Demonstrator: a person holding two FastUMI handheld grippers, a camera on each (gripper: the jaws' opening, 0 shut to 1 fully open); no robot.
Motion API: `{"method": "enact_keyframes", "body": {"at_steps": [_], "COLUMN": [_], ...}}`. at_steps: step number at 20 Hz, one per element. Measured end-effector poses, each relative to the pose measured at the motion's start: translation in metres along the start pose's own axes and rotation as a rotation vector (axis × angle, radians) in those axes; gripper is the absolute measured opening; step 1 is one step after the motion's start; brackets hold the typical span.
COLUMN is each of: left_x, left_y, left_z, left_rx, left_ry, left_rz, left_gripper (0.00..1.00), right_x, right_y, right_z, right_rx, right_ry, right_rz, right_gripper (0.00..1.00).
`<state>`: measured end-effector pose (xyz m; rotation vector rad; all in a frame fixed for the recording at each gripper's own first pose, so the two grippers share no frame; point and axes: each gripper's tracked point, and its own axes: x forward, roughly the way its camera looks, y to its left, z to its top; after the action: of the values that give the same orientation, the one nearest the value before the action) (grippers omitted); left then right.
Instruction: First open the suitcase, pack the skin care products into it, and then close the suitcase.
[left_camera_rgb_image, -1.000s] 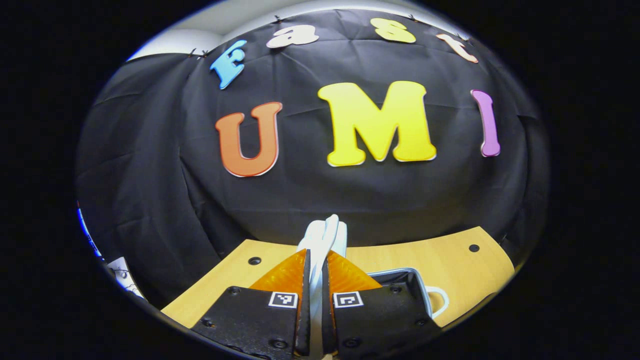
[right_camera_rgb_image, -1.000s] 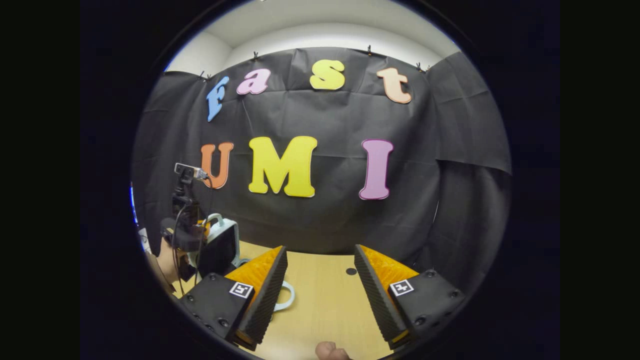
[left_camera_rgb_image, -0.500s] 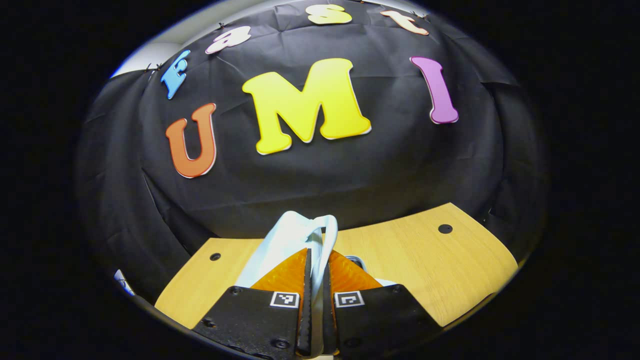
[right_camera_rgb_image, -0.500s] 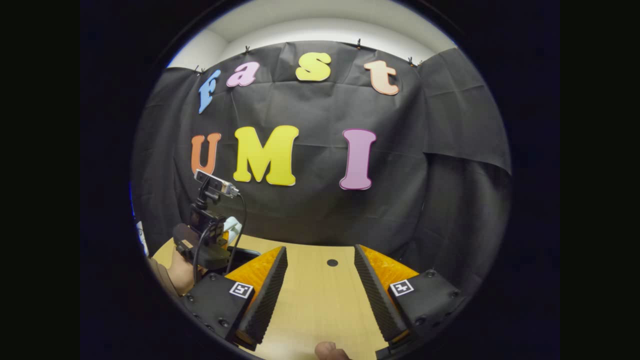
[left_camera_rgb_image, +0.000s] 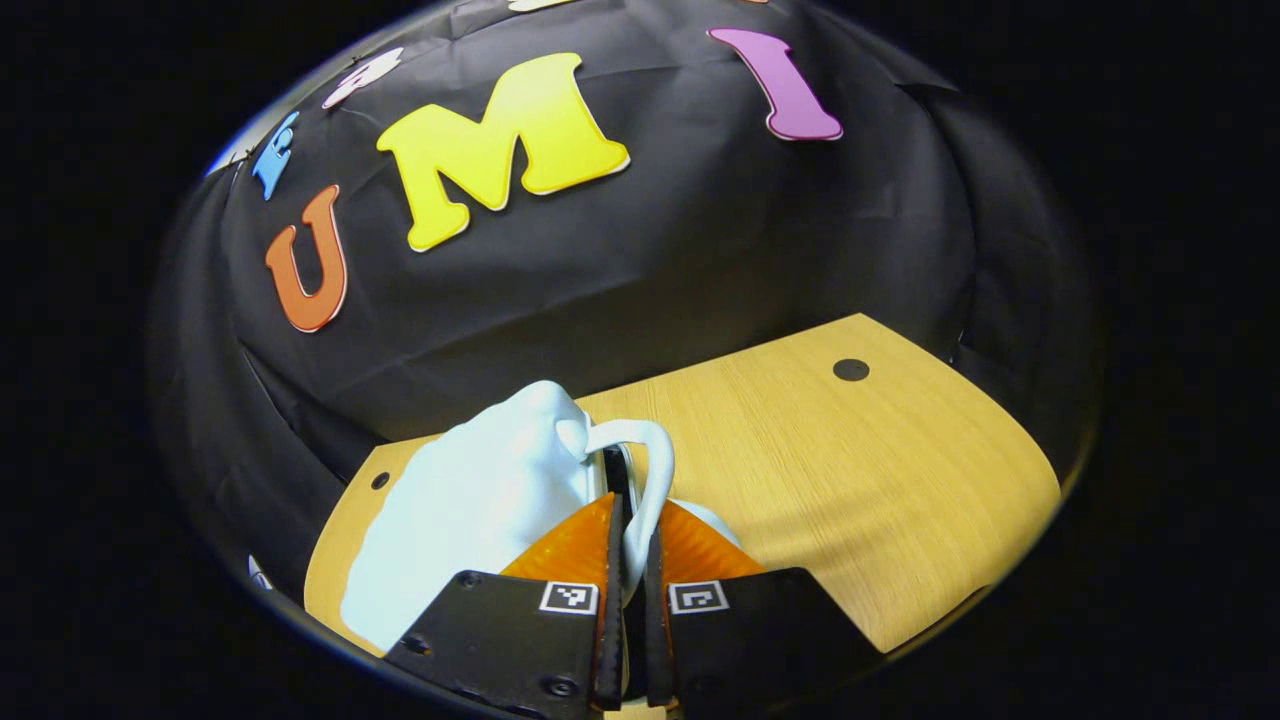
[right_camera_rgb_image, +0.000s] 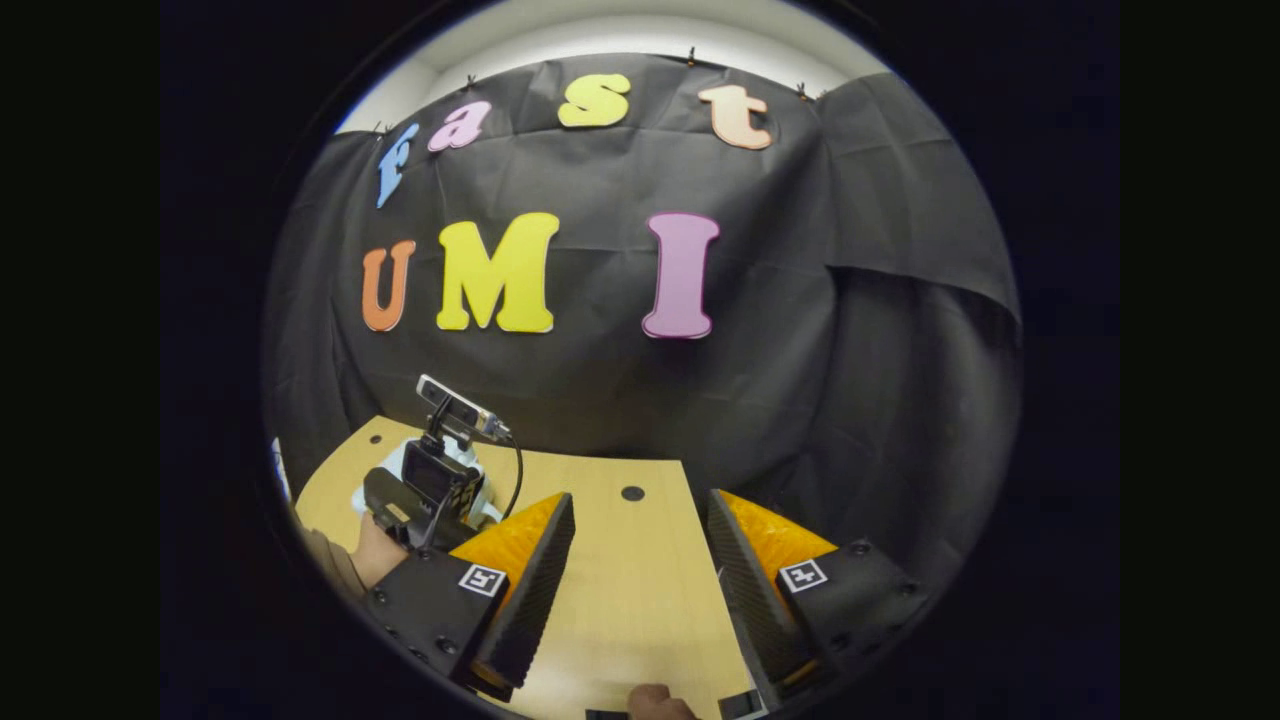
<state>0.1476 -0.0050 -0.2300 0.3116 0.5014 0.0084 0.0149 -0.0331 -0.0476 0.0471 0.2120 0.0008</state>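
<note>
My left gripper (left_camera_rgb_image: 628, 590) is clamped on the thin, curved white plastic handle (left_camera_rgb_image: 655, 480) of the pale blue hard-shell suitcase (left_camera_rgb_image: 470, 510), both fingers pressing the loop between them. The case lies low on the light wooden table (left_camera_rgb_image: 850, 500), its shell bulging to the left of my fingers and its handle arching straight ahead. I judge the lid is coming down to close, so the next move turns on pressing down along that handle. My right gripper (right_camera_rgb_image: 640, 570) is spread wide and holds nothing, well apart to the right; the bare table ahead of it gives open room, and the far edge meets the black cloth.
</note>
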Motion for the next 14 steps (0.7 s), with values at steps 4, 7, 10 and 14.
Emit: {"method": "enact_keyframes", "body": {"at_steps": [4,7,10,14], "left_x": [0.009,0.014,0.016,0.011], "left_y": [-0.015,-0.022,-0.022,-0.026], "left_z": [-0.017,-0.023,-0.023,-0.027], "left_rx": [0.029,0.054,0.072,0.056], "left_ry": [0.047,0.073,0.089,0.104], "left_rz": [0.015,0.015,0.011,-0.05], "left_gripper": [0.12,0.12,0.13,0.2], "right_x": [0.011,0.015,0.016,0.015], "right_y": [-0.022,-0.034,-0.041,-0.035], "right_z": [-0.017,-0.019,-0.014,-0.003], "right_rx": [0.023,0.046,0.069,0.082], "right_ry": [0.051,0.062,0.062,0.048], "right_rz": [-0.008,-0.022,-0.041,-0.062], "right_gripper": [0.8,0.81,0.81,0.81]}}
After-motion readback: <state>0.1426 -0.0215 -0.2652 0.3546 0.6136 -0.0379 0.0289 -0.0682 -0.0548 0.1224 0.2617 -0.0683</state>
